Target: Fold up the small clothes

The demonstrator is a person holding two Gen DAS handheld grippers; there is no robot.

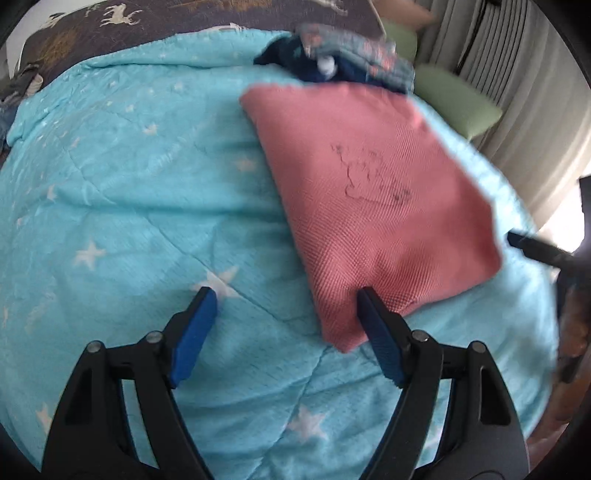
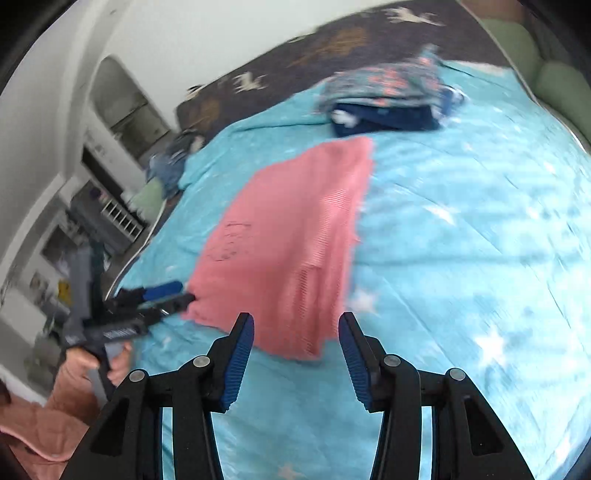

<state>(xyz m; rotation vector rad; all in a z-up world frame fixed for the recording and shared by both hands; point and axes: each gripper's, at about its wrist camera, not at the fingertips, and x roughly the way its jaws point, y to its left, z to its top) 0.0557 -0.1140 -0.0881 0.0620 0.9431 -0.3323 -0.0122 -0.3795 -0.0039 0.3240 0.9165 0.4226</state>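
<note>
A pink knit garment (image 1: 373, 206) lies folded flat on the turquoise star quilt (image 1: 122, 192); it also shows in the right wrist view (image 2: 284, 251). My left gripper (image 1: 284, 295) is open and empty, with its right finger over the garment's near corner. It shows in the right wrist view (image 2: 177, 291) at the garment's left edge. My right gripper (image 2: 295, 321) is open and empty, just short of the garment's near edge. One of its fingertips (image 1: 517, 240) shows at the garment's right side in the left wrist view.
A stack of folded clothes, dark blue under floral grey (image 2: 388, 99), sits on the quilt beyond the pink garment (image 1: 343, 62). A dark deer-print blanket (image 1: 147, 22) lies at the far end. Green cushions (image 1: 458, 99) and curtains stand at the right. Shelves (image 2: 110, 206) line the left wall.
</note>
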